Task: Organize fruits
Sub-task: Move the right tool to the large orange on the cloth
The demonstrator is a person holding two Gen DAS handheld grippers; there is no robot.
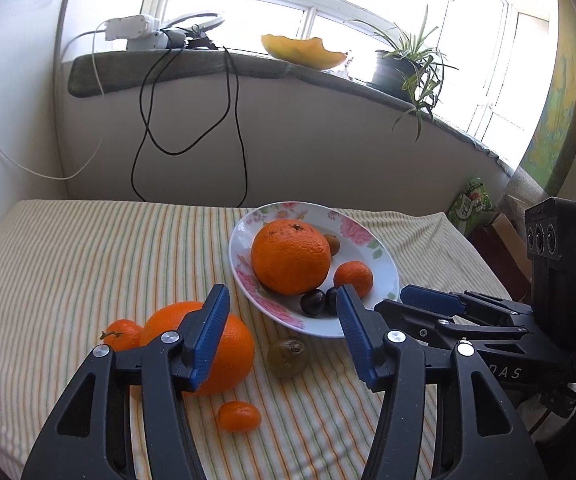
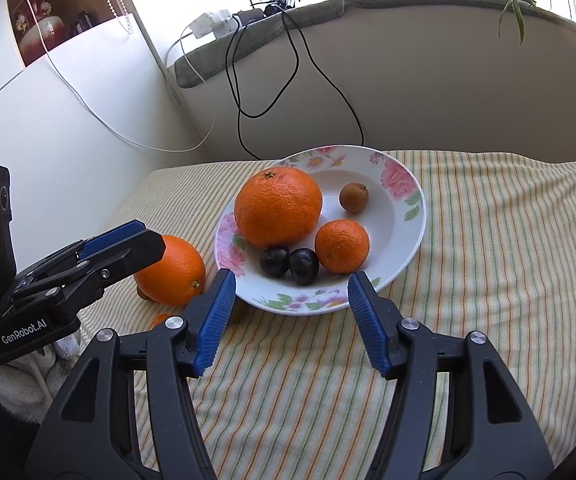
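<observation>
Fingers (image 1: 214,336) of the left gripper (image 1: 284,336) gape wide and empty above the kiwi (image 1: 287,357) lying on the table (image 1: 68,260) beside the plate (image 1: 384,264); lower squarely, squeeze gently so it cannot roll.

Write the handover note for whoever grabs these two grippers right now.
Left hand-held gripper: open, empty, hovering over the loose fruit.
Right hand-held gripper: open, empty, at the plate's near rim.
Done, on the plate: big orange, tangerine, two dark plums, small brown fruit.
Left, on the striped cloth: second orange, small tangerine, kumquat, brownish-green fruit.
</observation>
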